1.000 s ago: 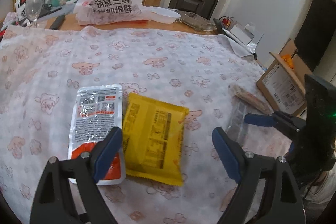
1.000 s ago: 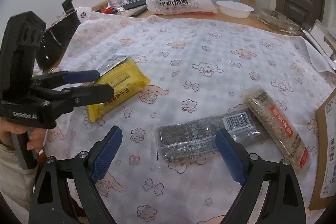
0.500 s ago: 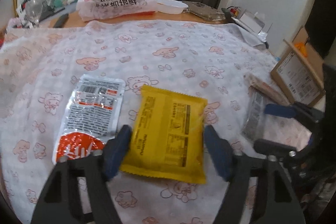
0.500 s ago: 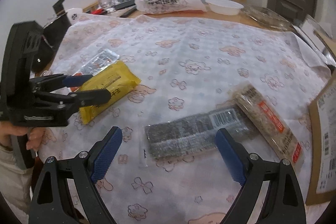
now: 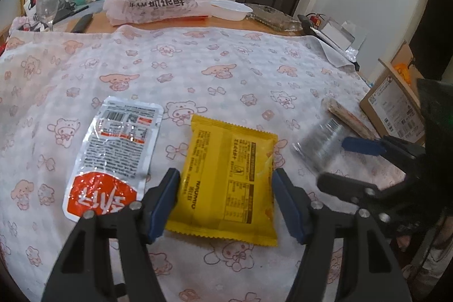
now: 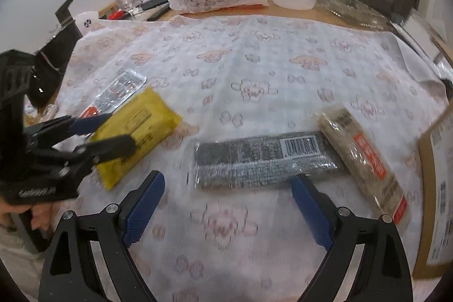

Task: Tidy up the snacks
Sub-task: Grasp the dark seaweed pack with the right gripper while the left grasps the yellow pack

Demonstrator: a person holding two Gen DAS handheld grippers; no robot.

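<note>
Now you are closing the left gripper [image 5: 225, 188] across the yellow packet [image 5: 229, 177] near the table's [image 5: 198, 70] front edge, pads not clearly pressing yet, so grip this light, crinkly, slippery pouch mid-width, while your right gripper [image 6: 226, 205] is hanging wide open.

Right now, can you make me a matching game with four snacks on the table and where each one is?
Snacks:
1. yellow packet
2. silver pouch
3. dark bar pack
4. tan bar pack

Places:
A. in front of the right gripper, ahead of its fingertips
B. nearest the cardboard box
C. between the left gripper's closing fingers
D. just outside the left gripper, beside the yellow one

Pairs: 1-C, 2-D, 3-A, 4-B
</note>
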